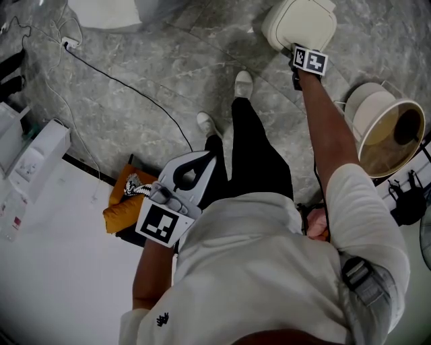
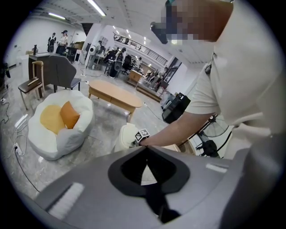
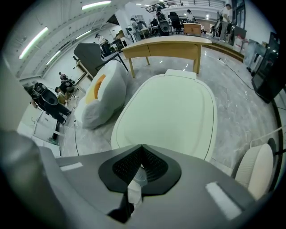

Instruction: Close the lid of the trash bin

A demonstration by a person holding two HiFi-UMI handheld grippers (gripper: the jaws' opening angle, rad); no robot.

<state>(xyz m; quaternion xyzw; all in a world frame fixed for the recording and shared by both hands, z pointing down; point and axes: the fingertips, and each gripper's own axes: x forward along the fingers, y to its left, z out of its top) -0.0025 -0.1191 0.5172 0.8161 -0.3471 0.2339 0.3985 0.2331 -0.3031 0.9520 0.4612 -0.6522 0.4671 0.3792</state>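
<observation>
The cream trash bin (image 1: 300,20) stands on the grey marble floor at the top of the head view. Its lid (image 3: 172,114) lies down flat over the bin and fills the middle of the right gripper view. My right gripper (image 1: 296,55) is stretched out at the bin's near edge, just above the lid, shut with nothing held; whether it touches the lid I cannot tell. My left gripper (image 1: 210,158) hangs close to my body, far from the bin, shut and empty. The bin (image 2: 127,136) shows small in the left gripper view.
A round cream container with a brown disc (image 1: 387,124) stands right of the bin. An orange cushion (image 1: 124,199) lies by a white table (image 1: 40,263) at the left. A black cable (image 1: 121,84) crosses the floor. A white beanbag (image 3: 100,91) and a wooden table (image 3: 165,44) stand beyond the bin.
</observation>
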